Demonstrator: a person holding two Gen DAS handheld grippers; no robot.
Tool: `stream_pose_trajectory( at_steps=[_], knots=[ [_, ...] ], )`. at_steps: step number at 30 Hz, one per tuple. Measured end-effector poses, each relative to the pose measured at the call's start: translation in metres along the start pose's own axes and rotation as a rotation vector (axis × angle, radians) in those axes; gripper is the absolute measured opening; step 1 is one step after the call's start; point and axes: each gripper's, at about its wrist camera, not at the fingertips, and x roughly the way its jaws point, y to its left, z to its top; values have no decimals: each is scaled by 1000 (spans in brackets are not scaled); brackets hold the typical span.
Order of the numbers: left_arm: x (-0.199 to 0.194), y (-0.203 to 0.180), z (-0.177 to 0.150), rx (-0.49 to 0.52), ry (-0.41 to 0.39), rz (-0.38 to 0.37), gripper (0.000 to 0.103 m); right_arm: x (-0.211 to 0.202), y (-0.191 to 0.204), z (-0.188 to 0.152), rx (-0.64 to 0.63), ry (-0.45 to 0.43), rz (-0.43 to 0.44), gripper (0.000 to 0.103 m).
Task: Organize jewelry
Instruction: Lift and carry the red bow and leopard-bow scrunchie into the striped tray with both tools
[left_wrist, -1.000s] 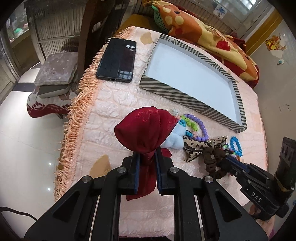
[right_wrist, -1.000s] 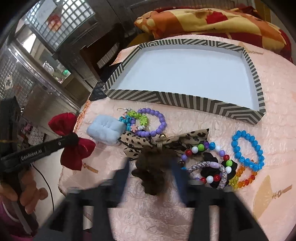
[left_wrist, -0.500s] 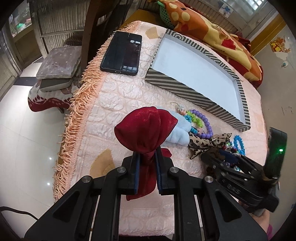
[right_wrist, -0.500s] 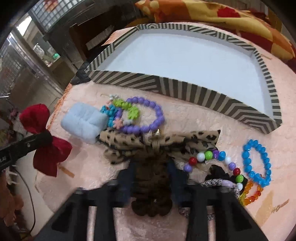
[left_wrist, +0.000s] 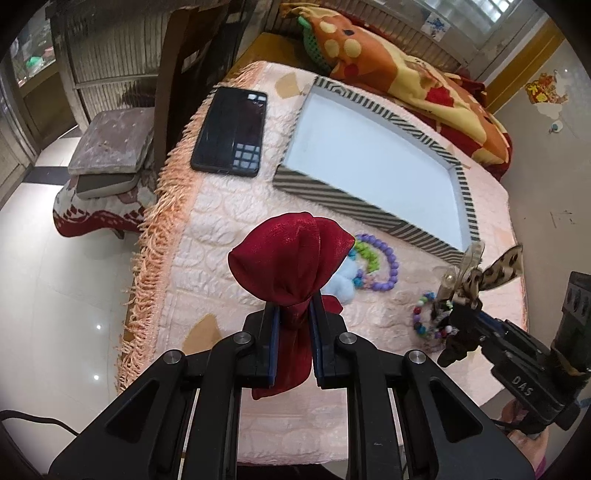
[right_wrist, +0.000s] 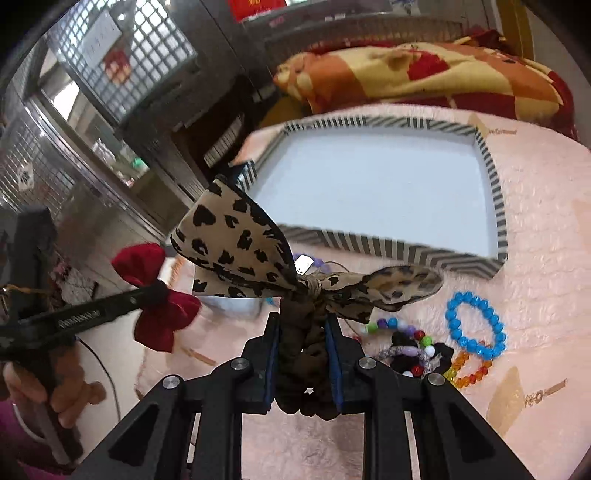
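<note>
My left gripper (left_wrist: 293, 314) is shut on a dark red bow (left_wrist: 291, 258) and holds it above the near left part of the pink bedspread; it also shows in the right wrist view (right_wrist: 155, 291). My right gripper (right_wrist: 301, 325) is shut on a leopard-print bow with a brown scrunchie (right_wrist: 258, 254), lifted off the bedspread; it also shows in the left wrist view (left_wrist: 476, 280). A striped tray with a white floor (right_wrist: 495, 206) lies behind, empty. Bead bracelets remain on the bedspread: purple (left_wrist: 388, 269), blue (right_wrist: 474, 325), and multicoloured (right_wrist: 410, 336).
A black phone (left_wrist: 231, 133) lies left of the tray (left_wrist: 332, 184) near the fringed edge. A pale blue soft piece (left_wrist: 341, 284) lies by the purple bracelet. An orange and red blanket (left_wrist: 406, 81) is piled behind the tray. A stool (left_wrist: 110, 147) stands on the floor at left.
My right gripper closed on the leopard bow's scrunchie and lifted it off the bedspread, toward the tray. My left gripper still holds the red bow in about the same place.
</note>
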Motion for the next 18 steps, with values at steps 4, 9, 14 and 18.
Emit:
stream_pose_trajectory(
  at_steps=[4, 9, 14, 18],
  knots=[
    [-6, -9, 7, 17, -9, -19, 13, -10, 2, 10, 7, -37, 13, 22],
    [-11, -24, 23, 57, -35, -34, 13, -14, 2, 26, 10, -71, -6, 22],
    [-7, -36, 45, 90, -46, -46, 13, -7, -5, 49, 20, -75, -32, 22],
    [0, -43, 67, 119, -58, -39, 13, 7, -11, 72, 27, -68, -61, 22]
  ],
)
